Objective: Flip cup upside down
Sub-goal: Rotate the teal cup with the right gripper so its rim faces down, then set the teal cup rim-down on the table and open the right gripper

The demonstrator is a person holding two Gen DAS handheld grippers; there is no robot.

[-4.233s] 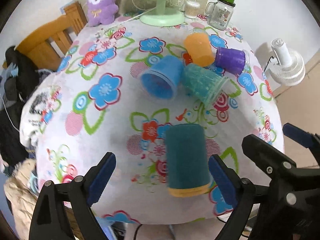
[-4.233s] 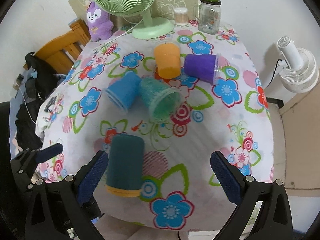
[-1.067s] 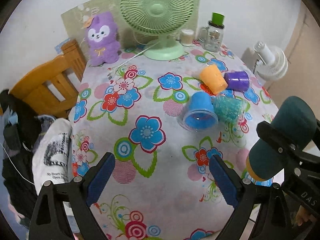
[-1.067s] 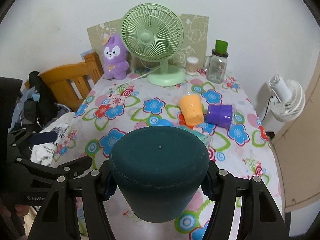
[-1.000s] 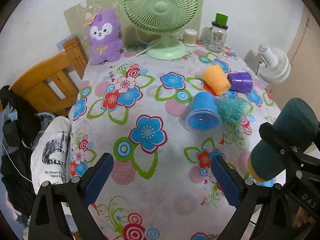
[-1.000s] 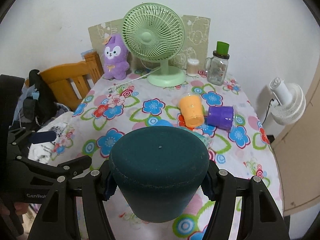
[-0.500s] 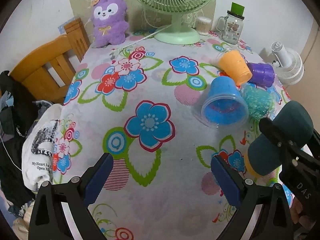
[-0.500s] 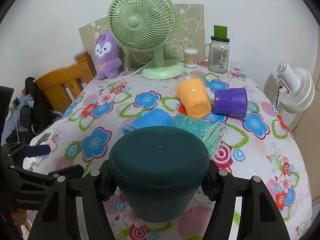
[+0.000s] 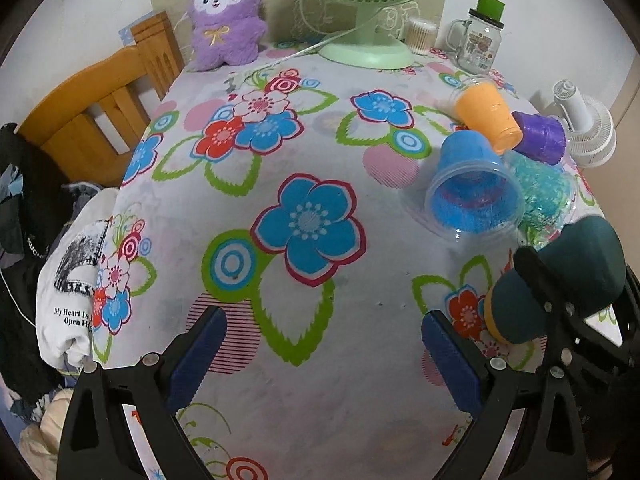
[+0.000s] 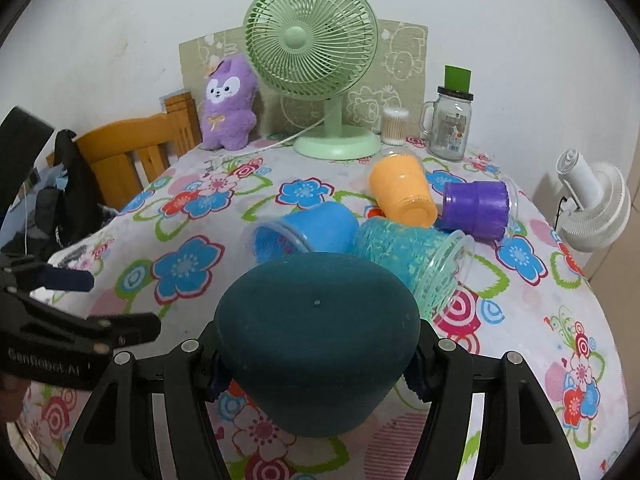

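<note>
Floral tablecloth (image 10: 532, 332); right tongs (image 10: 316, 364) grip teal cup (image 10: 316, 344), mouth hidden.

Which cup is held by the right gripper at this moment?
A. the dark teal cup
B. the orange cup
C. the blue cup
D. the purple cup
A: the right gripper is shut on the dark teal cup, while the orange cup, blue cup and purple cup lie on their sides on the table.
</note>
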